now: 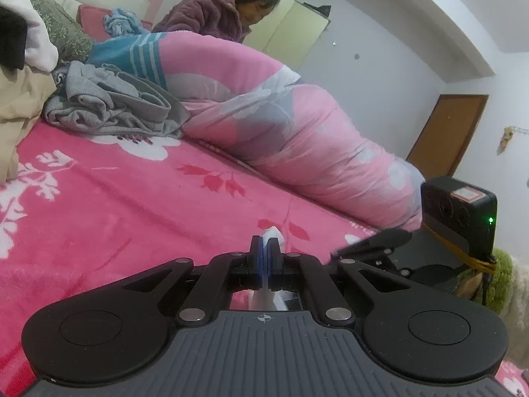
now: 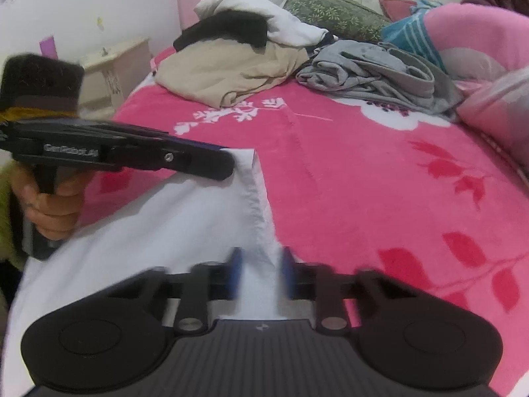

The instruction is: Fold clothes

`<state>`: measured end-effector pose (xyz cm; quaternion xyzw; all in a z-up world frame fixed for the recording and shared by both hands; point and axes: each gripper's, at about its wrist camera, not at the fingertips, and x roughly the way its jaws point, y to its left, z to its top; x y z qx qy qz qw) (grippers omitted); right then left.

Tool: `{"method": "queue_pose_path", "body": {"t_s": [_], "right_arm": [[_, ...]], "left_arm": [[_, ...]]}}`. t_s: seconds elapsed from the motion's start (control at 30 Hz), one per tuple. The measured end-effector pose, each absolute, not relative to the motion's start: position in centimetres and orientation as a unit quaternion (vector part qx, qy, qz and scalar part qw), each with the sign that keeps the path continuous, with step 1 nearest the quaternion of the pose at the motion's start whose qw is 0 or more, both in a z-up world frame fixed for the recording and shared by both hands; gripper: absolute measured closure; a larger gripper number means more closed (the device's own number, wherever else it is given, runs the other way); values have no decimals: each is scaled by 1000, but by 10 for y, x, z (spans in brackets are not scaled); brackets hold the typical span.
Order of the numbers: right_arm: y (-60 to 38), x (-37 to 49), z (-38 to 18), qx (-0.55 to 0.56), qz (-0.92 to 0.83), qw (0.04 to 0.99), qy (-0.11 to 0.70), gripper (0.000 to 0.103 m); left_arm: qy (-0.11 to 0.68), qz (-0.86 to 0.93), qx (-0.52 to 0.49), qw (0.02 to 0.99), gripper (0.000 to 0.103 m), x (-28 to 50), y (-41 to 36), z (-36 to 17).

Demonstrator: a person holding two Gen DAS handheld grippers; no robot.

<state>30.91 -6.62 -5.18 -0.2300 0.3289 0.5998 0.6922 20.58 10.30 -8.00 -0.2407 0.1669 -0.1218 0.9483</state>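
The left gripper (image 2: 228, 162) pinches the white cloth's (image 2: 139, 231) corner; at five o'clock, the right gripper (image 2: 261, 274) straddles its hem, jaws parted.

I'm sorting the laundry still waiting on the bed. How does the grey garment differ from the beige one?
The grey garment is crumpled into many tight folds; the beige garment lies in a smoother, bulkier mound. The grey one has nothing on top of it, while the beige one carries black and white clothes. The grey one sits beside the pink quilt; the beige one lies nearer the bed's edge. Both lie unfolded on the pink blanket.
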Motion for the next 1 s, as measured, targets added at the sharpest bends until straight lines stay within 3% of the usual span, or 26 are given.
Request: {"method": "queue_pose_path", "body": {"t_s": [0.1, 0.47, 0.83, 1.0], "right_arm": [[-72, 303, -50, -234, 593, 702, 319, 103], [-91, 268, -13, -292, 512, 779, 214, 103], [-55, 250, -74, -407, 436, 769, 227, 103], [-54, 247, -85, -410, 412, 779, 235, 103]], "left_arm": [[157, -122, -241, 950, 103, 204, 103, -79], [170, -106, -229, 952, 103, 212, 93, -78], [266, -61, -211, 939, 101, 237, 87, -100], [239, -44, -213, 946, 97, 228, 93, -93]]}}
